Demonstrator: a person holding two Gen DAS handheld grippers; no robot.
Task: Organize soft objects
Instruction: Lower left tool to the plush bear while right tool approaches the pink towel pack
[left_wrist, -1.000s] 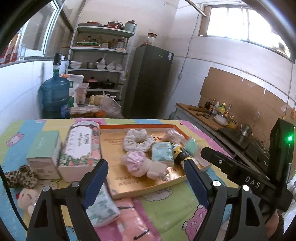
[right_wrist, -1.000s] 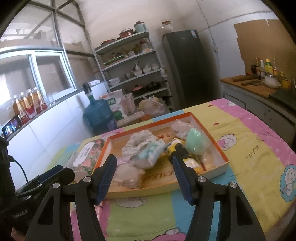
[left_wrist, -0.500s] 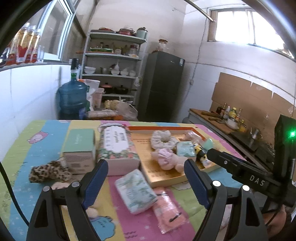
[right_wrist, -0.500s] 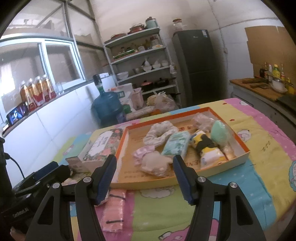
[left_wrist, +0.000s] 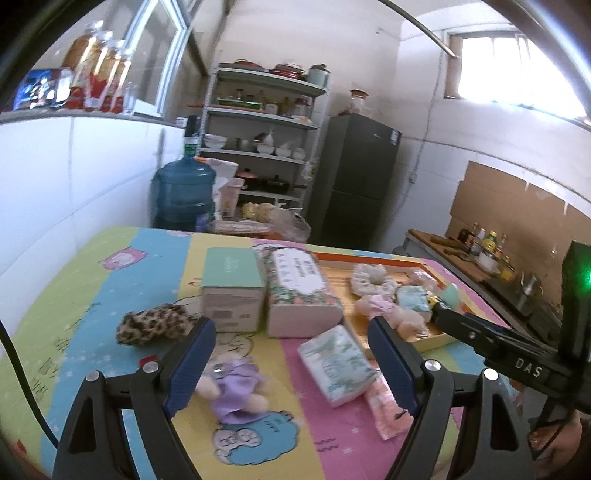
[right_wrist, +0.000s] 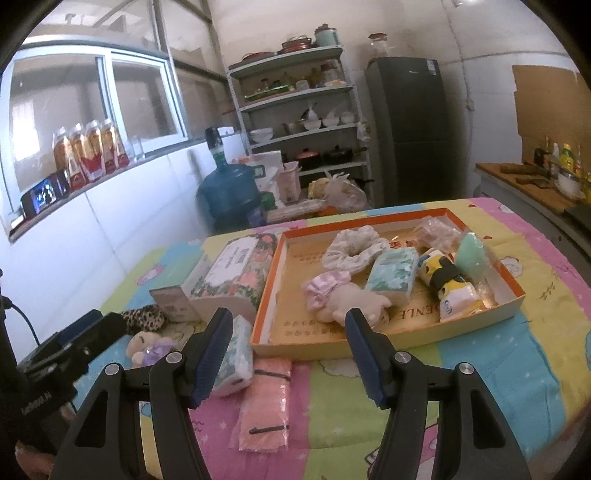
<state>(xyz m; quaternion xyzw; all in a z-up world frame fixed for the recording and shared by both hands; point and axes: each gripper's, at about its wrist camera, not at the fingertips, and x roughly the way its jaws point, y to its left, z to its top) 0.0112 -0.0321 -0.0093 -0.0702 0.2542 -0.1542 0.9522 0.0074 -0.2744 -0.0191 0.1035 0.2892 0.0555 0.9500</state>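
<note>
Left black two-finger gripper with blue ribbed pads (left_wrist: 290, 363): jaws apart, nothing between, tilted downward | Right black two-finger gripper with blue ribbed pads (right_wrist: 286, 356): jaws apart, nothing between, tilted downward

Open counter (right_wrist: 461, 373) lies right of the pink packet (right_wrist: 264, 402); the orange-rimmed tray (right_wrist: 511, 304), tissue pack (right_wrist: 234, 356) and floral box (right_wrist: 236, 275) crowd the left and far approaches.

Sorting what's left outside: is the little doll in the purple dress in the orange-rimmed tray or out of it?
Out. The purple-dressed doll lies on the tablecloth, left of the tray.
</note>
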